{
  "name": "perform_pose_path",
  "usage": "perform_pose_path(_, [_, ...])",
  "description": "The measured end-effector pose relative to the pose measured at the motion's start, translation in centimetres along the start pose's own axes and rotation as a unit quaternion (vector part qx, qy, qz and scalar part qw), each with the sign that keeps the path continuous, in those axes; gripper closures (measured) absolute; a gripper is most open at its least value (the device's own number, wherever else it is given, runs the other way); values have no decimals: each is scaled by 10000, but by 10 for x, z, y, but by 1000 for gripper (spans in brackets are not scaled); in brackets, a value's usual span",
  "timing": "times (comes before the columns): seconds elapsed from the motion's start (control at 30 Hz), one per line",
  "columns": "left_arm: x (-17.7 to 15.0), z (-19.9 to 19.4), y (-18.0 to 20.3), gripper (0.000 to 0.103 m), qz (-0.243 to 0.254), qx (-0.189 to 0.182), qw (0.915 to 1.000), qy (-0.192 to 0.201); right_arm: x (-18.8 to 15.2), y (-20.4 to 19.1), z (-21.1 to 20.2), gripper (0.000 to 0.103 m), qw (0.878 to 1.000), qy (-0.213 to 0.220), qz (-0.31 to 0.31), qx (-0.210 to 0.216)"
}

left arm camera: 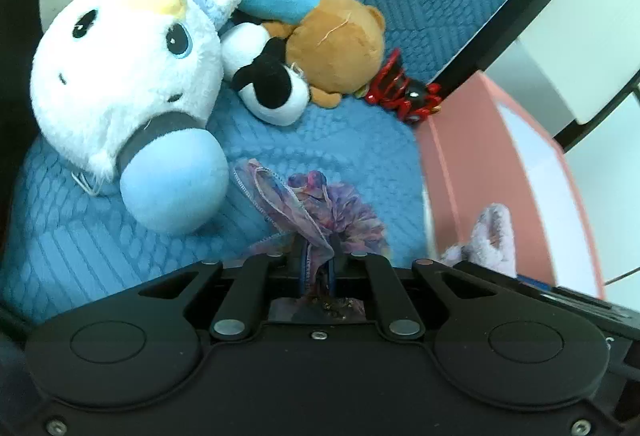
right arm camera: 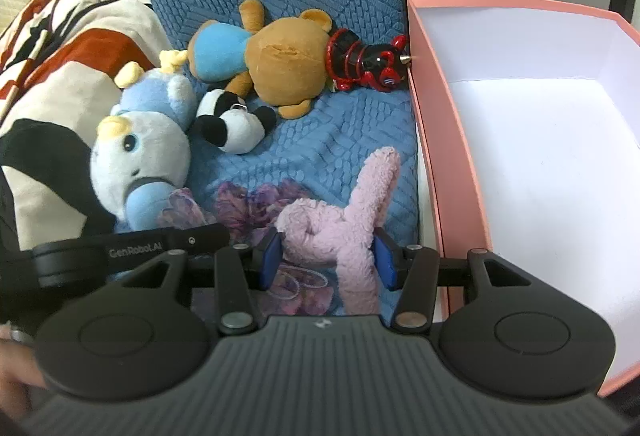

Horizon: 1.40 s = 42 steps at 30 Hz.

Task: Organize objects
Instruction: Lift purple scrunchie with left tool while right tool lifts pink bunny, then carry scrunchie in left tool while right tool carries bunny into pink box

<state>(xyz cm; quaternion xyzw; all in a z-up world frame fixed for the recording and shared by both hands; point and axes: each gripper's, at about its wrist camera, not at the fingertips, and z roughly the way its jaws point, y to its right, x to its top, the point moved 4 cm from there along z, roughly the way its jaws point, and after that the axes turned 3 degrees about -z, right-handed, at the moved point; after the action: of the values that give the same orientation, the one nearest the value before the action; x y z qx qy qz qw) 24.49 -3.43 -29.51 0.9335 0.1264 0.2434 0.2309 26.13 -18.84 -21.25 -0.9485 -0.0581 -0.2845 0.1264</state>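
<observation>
Where the left gripper (left arm camera: 318, 268) pinches tight, thin purple gauze (left arm camera: 304, 204) with stitched edges bunches between its fingers. Beside it the right gripper (right arm camera: 326, 256) clamps a fuzzy pink plush (right arm camera: 344, 232) between blue pads (right arm camera: 271, 256), one limb sticking up. Both sit over a quilted blue cushion (right arm camera: 340, 132). Farther back lie a fluffy white-and-blue toy (left arm camera: 120, 76), a small panda (right arm camera: 234, 124), a brown bear (right arm camera: 280, 64) and a glossy red-black figure (right arm camera: 368, 64) touching the pink box (right arm camera: 452, 164), whose smooth white inside holds nothing.
</observation>
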Motion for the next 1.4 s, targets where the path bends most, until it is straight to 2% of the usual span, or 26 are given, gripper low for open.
perform_pose_path(0.13, [-4, -13, 6, 95, 102, 109, 9999, 35, -1, -2, -17, 52, 10000, -13, 18, 3])
perform_pose_path(0.4, [-7, -38, 24, 95, -237, -247, 9994, -44, 6, 2, -54, 52, 9998, 117, 114, 68])
perform_pose_path(0.7, [9, -78, 65, 96, -127, -342, 9990, 255, 29, 17, -95, 52, 9989, 395, 198, 126])
perform_pose_path(0.93, [28, -104, 114, 96, 190, -433, 9978, 464, 51, 34, -121, 52, 9982, 569, 120, 144])
perform_pose_path(1.17, [46, -121, 180, 96, 553, -589, 9940, 739, 72, 56, -146, 52, 9969, 766, 96, 135])
perform_pose_path(1.4, [51, -110, 243, 96, 779, -835, 9902, 801, 80, 98, -161, 52, 9954, 912, 276, -48])
